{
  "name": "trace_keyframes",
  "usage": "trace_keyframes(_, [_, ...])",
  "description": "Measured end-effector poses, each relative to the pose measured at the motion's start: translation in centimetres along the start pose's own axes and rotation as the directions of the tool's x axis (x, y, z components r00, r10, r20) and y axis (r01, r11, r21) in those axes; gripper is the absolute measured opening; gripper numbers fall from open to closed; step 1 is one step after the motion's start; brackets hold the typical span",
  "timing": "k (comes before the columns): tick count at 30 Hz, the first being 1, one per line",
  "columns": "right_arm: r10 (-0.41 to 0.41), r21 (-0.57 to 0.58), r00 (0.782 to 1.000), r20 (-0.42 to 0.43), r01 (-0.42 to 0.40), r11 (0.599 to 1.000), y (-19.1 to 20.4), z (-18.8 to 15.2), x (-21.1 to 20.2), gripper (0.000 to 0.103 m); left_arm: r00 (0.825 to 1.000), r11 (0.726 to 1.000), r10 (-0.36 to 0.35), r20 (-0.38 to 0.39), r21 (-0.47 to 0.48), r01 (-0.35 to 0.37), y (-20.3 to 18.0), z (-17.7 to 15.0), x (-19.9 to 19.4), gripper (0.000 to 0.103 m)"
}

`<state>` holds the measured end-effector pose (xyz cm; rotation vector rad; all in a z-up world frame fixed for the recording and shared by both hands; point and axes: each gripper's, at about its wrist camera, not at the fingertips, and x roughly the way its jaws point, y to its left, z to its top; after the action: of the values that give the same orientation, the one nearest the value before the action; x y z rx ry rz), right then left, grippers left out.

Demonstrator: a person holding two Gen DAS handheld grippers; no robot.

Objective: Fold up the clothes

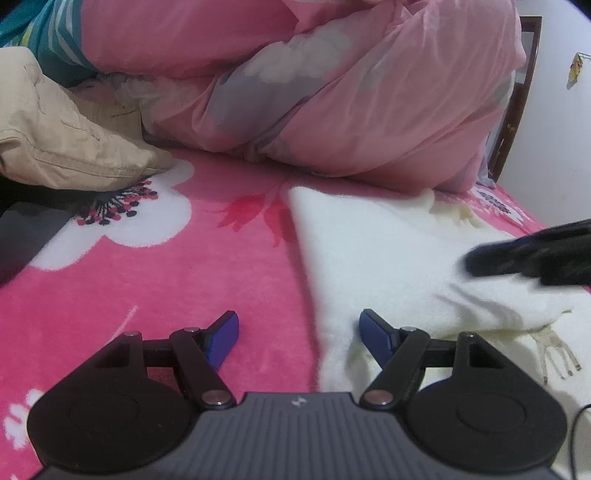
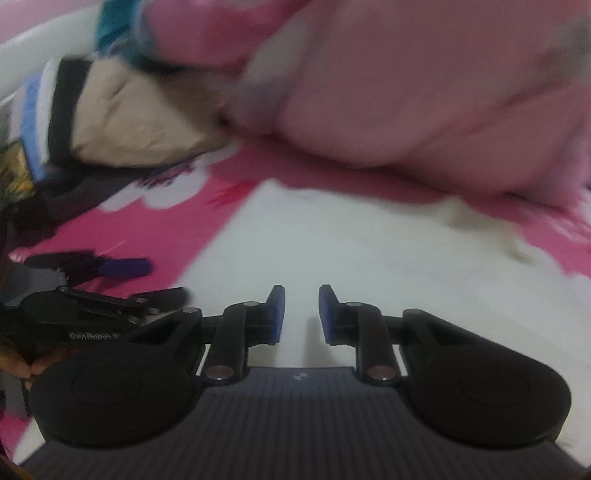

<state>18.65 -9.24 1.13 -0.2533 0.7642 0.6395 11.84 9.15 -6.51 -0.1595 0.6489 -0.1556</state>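
Cream-white fleece, one garment (image 1: 373,258), lay spread flat on the bed, over the pink flowered blanket (image 1: 166,266) that covered it. A fringed or tasselled trim showed at its far edge and again at its near right side. No second white piece could be counted.

Two grippers were in view. The left gripper (image 1: 299,332) hovered low above the garment's left edge, its two blue-padded fingers spread wide, one over the pink blanket and one over the white fleece, with nothing between them. The right gripper (image 2: 302,314) was over the middle of the same garment; its two blue pads stood a narrow gap apart, parted and empty, the fleece visible between them. That view was blurred by motion. In the left wrist view the right gripper appeared only as a dark smear at the right side, above the garment.

Toward the head of the bed one large pink quilt (image 1: 332,92) was heaped up, with grey-and-white patches on it. At the bed's far left corner lay one tan folded garment (image 1: 62,147), and behind it a teal striped cloth (image 1: 48,33). One dark grey item (image 1: 26,236) lay at the left edge of the bed.
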Motion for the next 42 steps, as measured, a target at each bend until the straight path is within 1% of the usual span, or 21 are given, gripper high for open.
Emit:
trace_keyframes(2, [0.004,-0.028,0.998,-0.068,-0.006,1.000,0.5,-1.0,2.9,0.018,1.000,1.000,-0.001,-0.004,-0.001,0.001,0.0,0.0,0.0,0.074])
trace_keyframes(4, [-0.006,-0.064,0.995,-0.095,0.000,0.998,0.8,-0.3,3.1,0.018,1.000,1.000,-0.003,-0.008,-0.001,0.003,0.1,0.0,0.1,0.074])
trace_keyframes(6, [-0.014,-0.012,0.990,-0.137,0.013,1.000,1.0,2.0,2.3,0.018,1.000,1.000,0.000,-0.009,0.001,0.000,0.0,0.0,0.1,0.074])
trace_keyframes(9, [0.029,-0.044,0.998,-0.062,-0.032,0.999,2.2,4.7,1.7,0.018,1.000,1.000,0.002,-0.010,0.004,-0.002,-0.1,0.0,0.1,0.074])
trace_keyframes(10, [0.035,-0.056,0.998,-0.045,-0.038,0.998,2.6,5.4,2.1,0.018,1.000,1.000,0.002,-0.011,0.004,-0.002,-0.1,0.0,0.1,0.074])
trace_keyframes(12, [0.085,-0.042,0.996,-0.034,-0.086,0.995,2.9,6.2,4.1,0.016,1.000,1.000,0.003,-0.012,0.004,-0.003,-0.1,0.0,0.1,0.074])
trace_keyframes(14, [0.056,-0.052,0.993,-0.102,-0.062,0.997,3.2,5.5,7.6,0.016,1.000,1.000,0.004,-0.013,0.004,-0.004,-0.1,0.0,0.1,0.074])
trace_keyframes(16, [0.053,-0.082,0.995,-0.084,-0.060,0.995,3.3,4.4,9.0,0.015,1.000,1.000,0.005,-0.014,0.004,-0.005,-0.1,0.0,0.1,0.074])
trace_keyframes(30, [0.032,0.030,0.997,-0.074,-0.030,0.999,1.5,8.9,11.7,0.013,1.000,1.000,0.002,-0.017,-0.004,-0.002,0.1,-0.1,0.0,0.074])
trace_keyframes(33, [0.032,0.056,0.999,-0.030,-0.030,0.998,1.2,9.9,11.2,0.013,1.000,1.000,0.005,-0.017,0.000,-0.005,-0.1,-0.1,0.1,0.074])
trace_keyframes(35, [0.035,0.091,0.998,-0.055,-0.029,0.995,0.7,10.1,12.9,0.013,1.000,1.000,0.004,-0.016,-0.001,-0.004,-0.1,-0.1,0.2,0.074])
trace_keyframes(38, [0.007,0.078,0.997,-0.075,-0.001,0.997,0.4,9.9,14.9,0.012,1.000,1.000,-0.004,-0.015,-0.009,0.004,0.1,-0.1,0.2,0.074])
trace_keyframes(40, [0.024,0.146,0.997,-0.069,-0.013,0.989,-0.4,10.2,13.9,0.012,1.000,1.000,-0.009,-0.016,-0.014,0.009,0.1,-0.1,0.2,0.074])
trace_keyframes(42, [0.017,0.168,0.999,-0.045,-0.009,0.986,-1.0,10.4,11.7,0.013,1.000,1.000,-0.008,-0.017,-0.014,0.008,0.0,-0.1,0.2,0.074])
